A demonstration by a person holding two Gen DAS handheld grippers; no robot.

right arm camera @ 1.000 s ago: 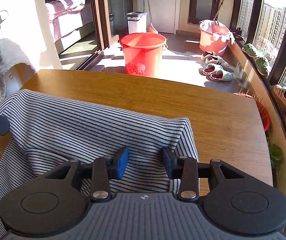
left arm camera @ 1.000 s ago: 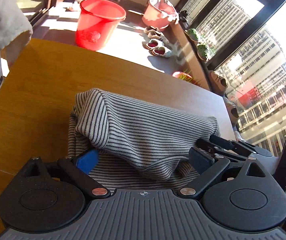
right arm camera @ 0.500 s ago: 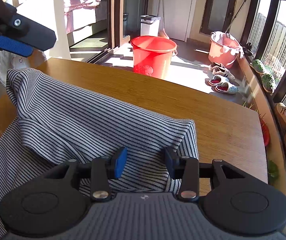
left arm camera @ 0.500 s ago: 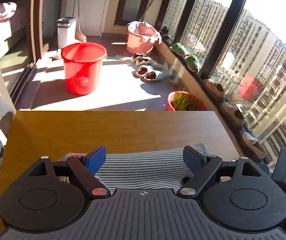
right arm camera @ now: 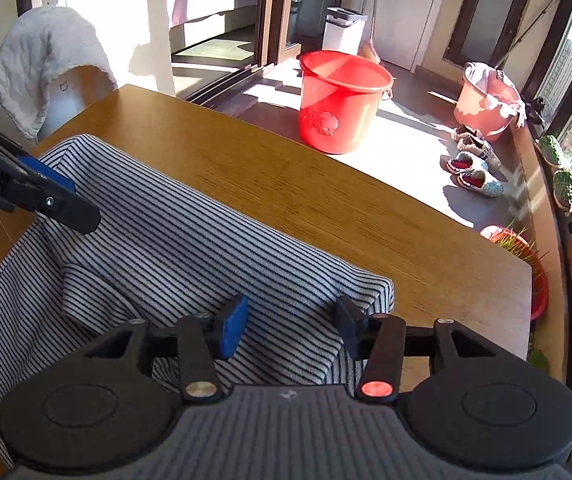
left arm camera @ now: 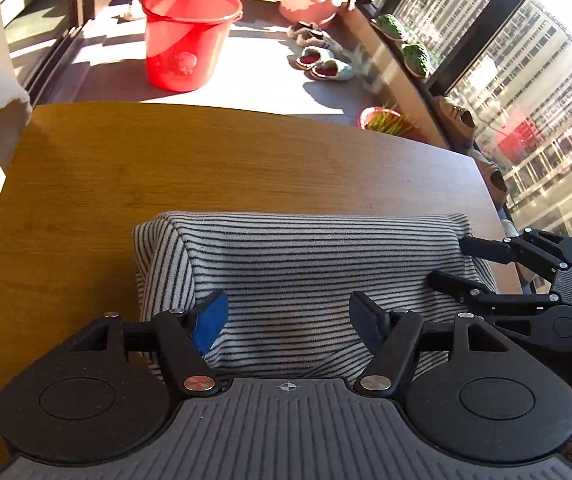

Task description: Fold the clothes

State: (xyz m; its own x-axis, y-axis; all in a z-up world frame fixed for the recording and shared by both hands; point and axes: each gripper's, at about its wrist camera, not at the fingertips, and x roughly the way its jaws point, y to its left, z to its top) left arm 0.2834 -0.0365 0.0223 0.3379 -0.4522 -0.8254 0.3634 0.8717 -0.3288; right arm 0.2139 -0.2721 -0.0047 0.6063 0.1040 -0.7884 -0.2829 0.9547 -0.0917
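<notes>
A grey-and-black striped garment [left arm camera: 310, 264] lies folded over on the wooden table [left arm camera: 206, 160]; it also shows in the right wrist view [right arm camera: 174, 256]. My left gripper [left arm camera: 288, 316] is open, its jaws wide apart just above the garment's near part, holding nothing. My right gripper [right arm camera: 292, 326] is open over the garment's right end, with cloth lying between the jaws but not pinched. The right gripper shows at the right edge of the left wrist view [left arm camera: 526, 276]. The left gripper's finger [right arm camera: 50, 200] reaches over the garment's left end.
A red bucket [right arm camera: 342, 100] and a pink basin [right arm camera: 486, 100] stand on the balcony floor beyond the table. Slippers [right arm camera: 474, 172] and potted plants [right arm camera: 518, 248] lie along the window. A chair with a white cloth [right arm camera: 46, 64] stands at the table's left.
The left gripper swung up and away, then came back down over the garment. The raised left end of the fold now lies flatter. The right gripper's jaws have opened wider.
</notes>
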